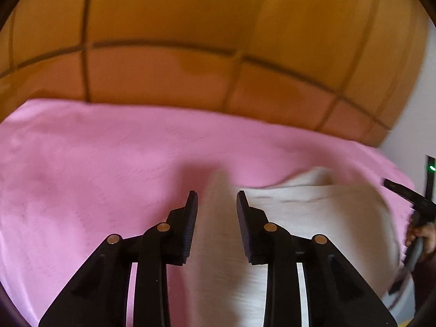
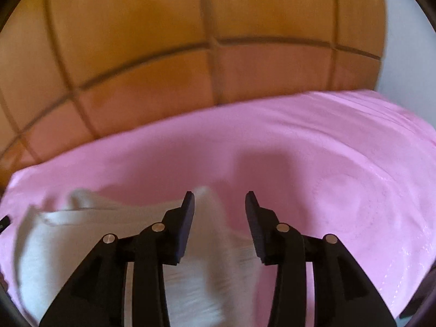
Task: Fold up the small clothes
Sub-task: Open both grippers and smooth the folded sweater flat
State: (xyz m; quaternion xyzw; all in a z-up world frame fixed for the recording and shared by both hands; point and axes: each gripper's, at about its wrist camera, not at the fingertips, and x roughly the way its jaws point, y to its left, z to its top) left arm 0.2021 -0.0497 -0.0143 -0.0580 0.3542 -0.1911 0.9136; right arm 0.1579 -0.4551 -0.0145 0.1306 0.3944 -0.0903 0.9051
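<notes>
A small white garment (image 1: 313, 218) lies on a pink bed sheet (image 1: 95, 158). My left gripper (image 1: 217, 194) stands open just above the garment's left part, and a blurred strip of the white cloth runs between its fingers without the pads pressing on it. In the right wrist view the same garment (image 2: 81, 239) spreads to the left, its right corner rising between the fingers of my open right gripper (image 2: 220, 196). That corner is close to the left finger (image 2: 188, 218). The pink sheet (image 2: 340, 163) fills the right side.
An orange padded headboard (image 1: 190, 27) with dark seams rises behind the bed, also in the right wrist view (image 2: 136, 54). A white wall (image 1: 417, 109) with a green light (image 1: 432, 167) is at the right. A hand (image 1: 425, 234) holds the other gripper there.
</notes>
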